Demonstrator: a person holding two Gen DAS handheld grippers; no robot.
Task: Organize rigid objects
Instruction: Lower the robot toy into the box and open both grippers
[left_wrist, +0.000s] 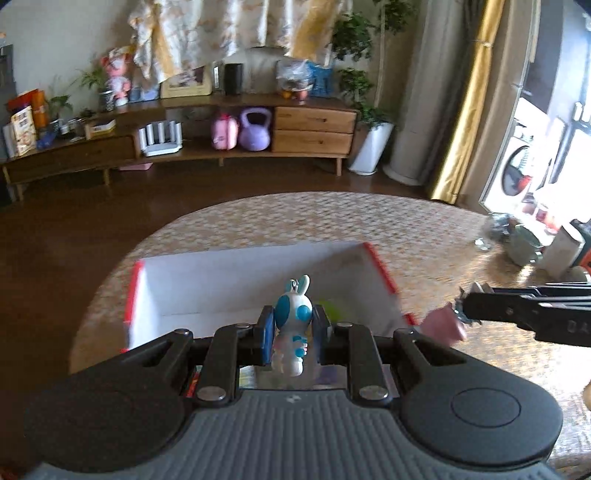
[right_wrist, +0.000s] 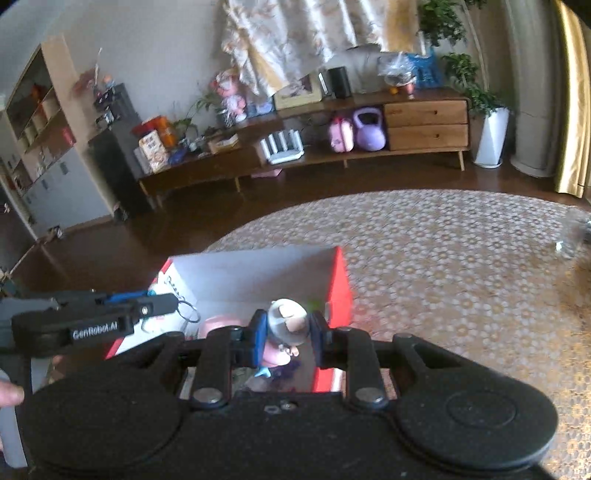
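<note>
My left gripper (left_wrist: 293, 334) is shut on a white and blue rabbit figurine (left_wrist: 293, 328) with a key ring on top. It hangs over the near edge of a white box with red sides (left_wrist: 236, 280) on the patterned table. My right gripper (right_wrist: 285, 334) is shut on a grey-haired doll figurine in pink (right_wrist: 286, 328), over the same box (right_wrist: 340, 288). Each gripper shows in the other's view: the right gripper (left_wrist: 461, 314) at the right edge, the left gripper (right_wrist: 173, 302) at the left edge with the key ring (right_wrist: 189, 312) dangling. Inside the box lie a pink object (right_wrist: 218, 325) and something green (left_wrist: 332, 310).
The round table (right_wrist: 443, 258) carries a floral cloth. At its far right sit a shiny wrapped bundle (left_wrist: 498, 225), a round metal object (left_wrist: 524, 243) and a white box (left_wrist: 563, 251). Beyond the table stands a long wooden sideboard (left_wrist: 314, 129) with toys and plants.
</note>
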